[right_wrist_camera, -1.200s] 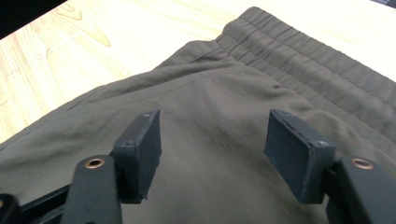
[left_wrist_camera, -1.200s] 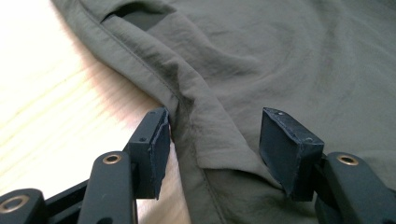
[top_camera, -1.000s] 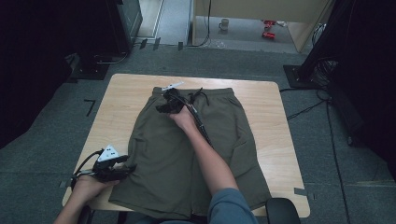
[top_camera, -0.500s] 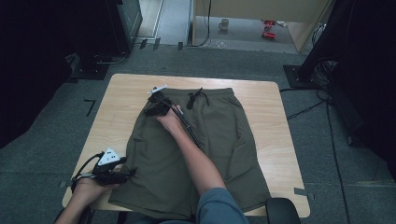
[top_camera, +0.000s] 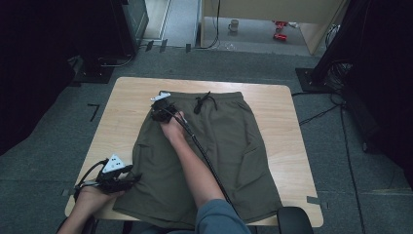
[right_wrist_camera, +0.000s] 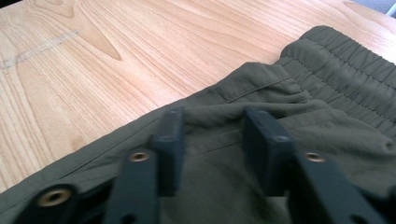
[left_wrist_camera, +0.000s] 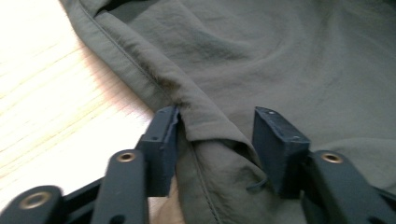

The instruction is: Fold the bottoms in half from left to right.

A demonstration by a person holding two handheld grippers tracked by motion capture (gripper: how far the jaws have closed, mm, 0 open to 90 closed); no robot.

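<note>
Olive shorts [top_camera: 214, 156] flat on the wooden table [top_camera: 122, 117], no fold made yet.
Left gripper [left_wrist_camera: 212, 140] at the near left hem, right gripper [right_wrist_camera: 212, 135] at the left waistband edge; both just closing around fabric, jaws not yet pinched, lifting and folding left.

1. My high view looks forward and down on the wooden table [top_camera: 272, 105] from afar.
2. My two gripper views ride low and close over the olive shorts [top_camera: 234, 141], which all three views share.
</note>
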